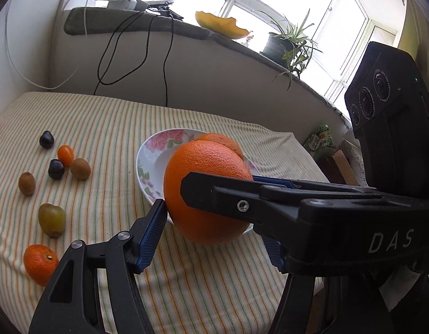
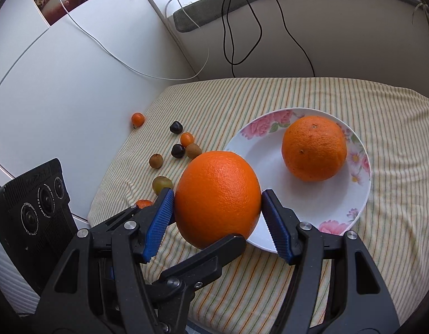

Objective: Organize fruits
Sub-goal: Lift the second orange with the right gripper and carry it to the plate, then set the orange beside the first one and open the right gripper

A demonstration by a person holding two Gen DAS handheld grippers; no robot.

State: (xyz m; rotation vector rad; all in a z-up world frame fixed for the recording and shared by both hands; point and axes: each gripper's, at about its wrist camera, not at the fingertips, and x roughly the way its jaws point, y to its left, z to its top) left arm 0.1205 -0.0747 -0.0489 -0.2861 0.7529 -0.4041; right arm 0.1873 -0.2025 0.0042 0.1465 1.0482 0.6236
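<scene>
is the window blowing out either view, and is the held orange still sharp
Left wrist view: window is blown out white, though the orange stays crisp. Right wrist view: even light, no glare, peel pores on the orange sharp; fisheye bends the edges in both.

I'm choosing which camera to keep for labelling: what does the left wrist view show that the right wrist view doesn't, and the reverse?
Only the left wrist view: a green potted plant and a cut yellow melon piece on the windowsill, bright windows behind.

Only the right wrist view: the second orange whole on the flowered white plate, and a white cabinet wall.

Both: the big round orange held by the left gripper and right gripper together, the small loose fruits, and the striped cloth.
</scene>
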